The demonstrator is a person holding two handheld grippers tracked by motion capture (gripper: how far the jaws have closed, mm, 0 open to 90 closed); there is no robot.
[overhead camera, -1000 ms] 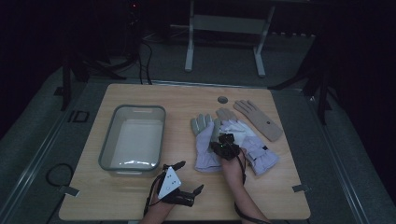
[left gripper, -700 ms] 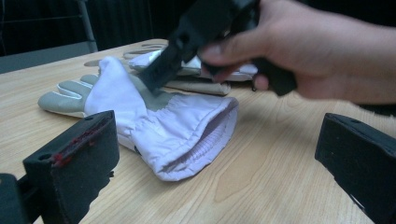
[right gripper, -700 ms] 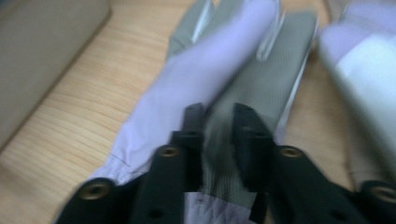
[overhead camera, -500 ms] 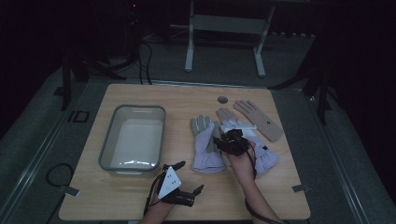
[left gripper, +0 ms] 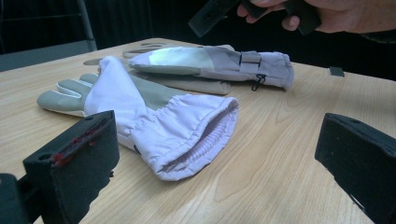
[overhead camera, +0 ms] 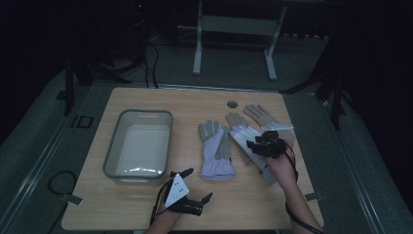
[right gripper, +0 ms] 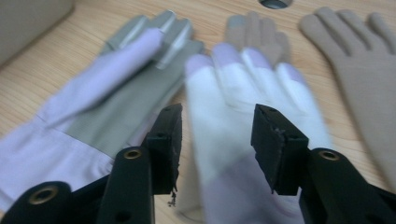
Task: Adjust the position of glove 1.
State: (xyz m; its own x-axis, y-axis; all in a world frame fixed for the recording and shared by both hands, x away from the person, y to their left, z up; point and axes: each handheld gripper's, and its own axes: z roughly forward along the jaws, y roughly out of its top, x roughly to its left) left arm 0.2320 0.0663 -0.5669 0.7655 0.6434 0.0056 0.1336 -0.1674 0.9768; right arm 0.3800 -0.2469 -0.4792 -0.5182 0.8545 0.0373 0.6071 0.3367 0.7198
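Wooden table (overhead camera: 146, 204) | gloves: 2 lilac (overhead camera: 214, 156), 2 tan (overhead camera: 263, 116) | tray (overhead camera: 113, 151): 1 | both grippers' fingers open, gripping nothing

Dark lab: lone wooden table (overhead camera: 146, 100)

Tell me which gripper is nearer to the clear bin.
Left. The left gripper sits near the table's front edge, just off the clear bin's front right corner. The right gripper hangs over the gloves, well to the bin's right.
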